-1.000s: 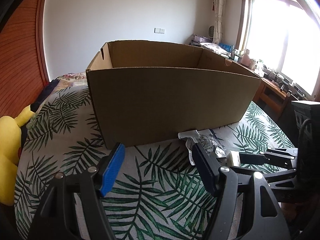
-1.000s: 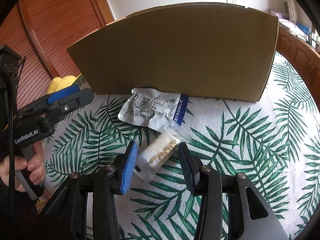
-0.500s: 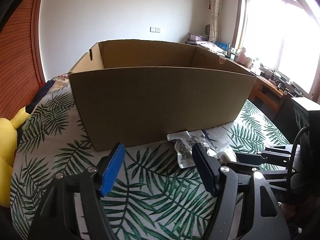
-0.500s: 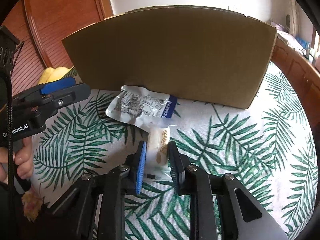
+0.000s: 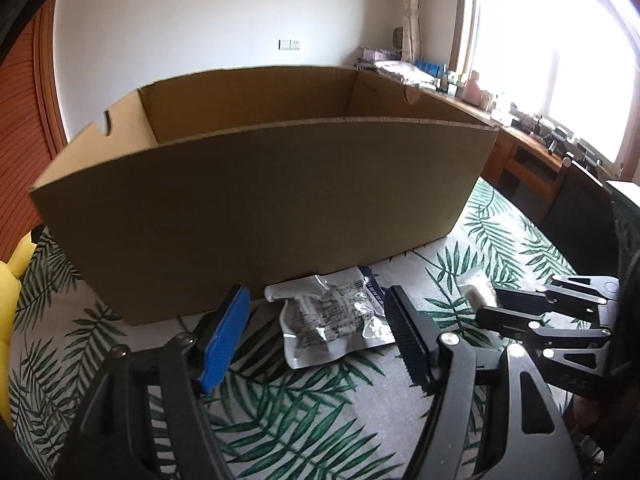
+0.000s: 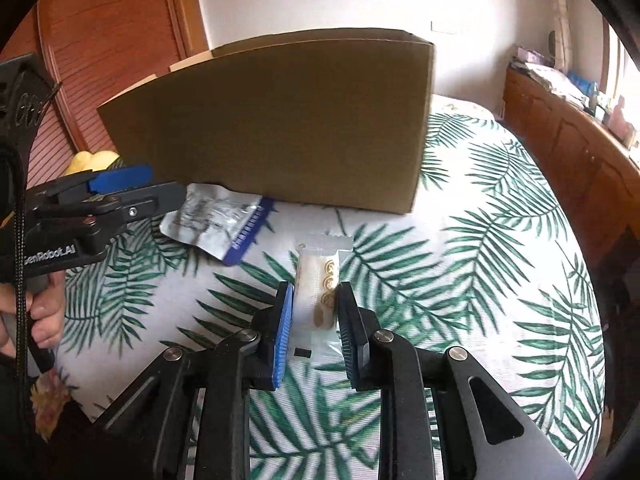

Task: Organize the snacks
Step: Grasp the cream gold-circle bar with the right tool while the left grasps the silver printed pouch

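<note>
An open cardboard box stands on the palm-leaf bedspread; it also shows in the right wrist view. A silver snack pouch with a blue edge lies in front of the box, between the fingers of my open left gripper, which is not closed on it. The pouch also shows in the right wrist view. My right gripper is shut on a small white cookie packet, held just above the bedspread. The right gripper also shows at the right of the left wrist view.
A yellow plush toy lies at the bed's left edge. A wooden desk with clutter stands under the window on the right. A red-brown wooden wardrobe stands behind the box on the left.
My right gripper closed on the white cookie packet and lifted it slightly. My left gripper moved forward to straddle the silver pouch, still open.
</note>
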The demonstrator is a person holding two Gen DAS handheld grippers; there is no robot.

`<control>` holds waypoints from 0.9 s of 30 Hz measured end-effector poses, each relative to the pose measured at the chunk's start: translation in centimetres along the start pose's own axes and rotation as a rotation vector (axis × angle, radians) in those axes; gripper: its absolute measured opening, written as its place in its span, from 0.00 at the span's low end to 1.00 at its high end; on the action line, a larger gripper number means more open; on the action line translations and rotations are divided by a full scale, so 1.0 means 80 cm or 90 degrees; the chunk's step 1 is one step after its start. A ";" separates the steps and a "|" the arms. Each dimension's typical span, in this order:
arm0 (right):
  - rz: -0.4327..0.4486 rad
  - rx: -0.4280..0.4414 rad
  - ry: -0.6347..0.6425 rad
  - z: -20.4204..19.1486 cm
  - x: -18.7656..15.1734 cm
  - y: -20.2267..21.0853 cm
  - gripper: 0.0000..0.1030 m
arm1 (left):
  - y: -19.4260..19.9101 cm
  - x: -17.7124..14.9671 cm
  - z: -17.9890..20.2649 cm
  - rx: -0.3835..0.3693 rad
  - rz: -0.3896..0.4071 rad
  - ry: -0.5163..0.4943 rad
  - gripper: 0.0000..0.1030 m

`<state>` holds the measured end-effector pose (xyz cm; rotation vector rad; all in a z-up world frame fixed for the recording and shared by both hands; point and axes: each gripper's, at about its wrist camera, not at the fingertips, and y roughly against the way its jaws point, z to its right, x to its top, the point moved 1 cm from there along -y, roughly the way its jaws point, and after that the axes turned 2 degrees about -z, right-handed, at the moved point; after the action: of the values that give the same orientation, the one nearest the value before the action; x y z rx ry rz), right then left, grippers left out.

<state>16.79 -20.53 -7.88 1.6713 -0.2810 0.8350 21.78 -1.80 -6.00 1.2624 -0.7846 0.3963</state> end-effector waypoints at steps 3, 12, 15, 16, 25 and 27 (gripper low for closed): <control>0.003 -0.001 0.001 0.009 -0.006 0.001 0.20 | -0.015 0.001 0.006 0.009 -0.021 0.000 0.68; 0.004 0.019 -0.001 0.012 -0.011 -0.008 0.22 | -0.043 0.002 0.014 0.026 -0.065 0.004 0.68; 0.011 0.016 0.003 0.008 -0.013 -0.007 0.21 | -0.050 0.002 0.016 0.036 -0.073 0.004 0.69; 0.012 0.015 0.004 0.007 -0.013 -0.007 0.22 | -0.052 0.002 0.017 0.039 -0.073 0.005 0.69; 0.018 0.013 0.008 -0.001 -0.015 -0.009 0.21 | -0.059 0.004 0.022 0.048 -0.084 0.011 0.73; 0.019 0.009 0.011 -0.003 -0.015 -0.009 0.21 | -0.067 0.002 0.030 0.034 -0.097 0.012 0.79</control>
<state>16.30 -20.41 -9.21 1.6760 -0.2882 0.8752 24.74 -5.64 -9.37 1.3576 -0.6610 0.3069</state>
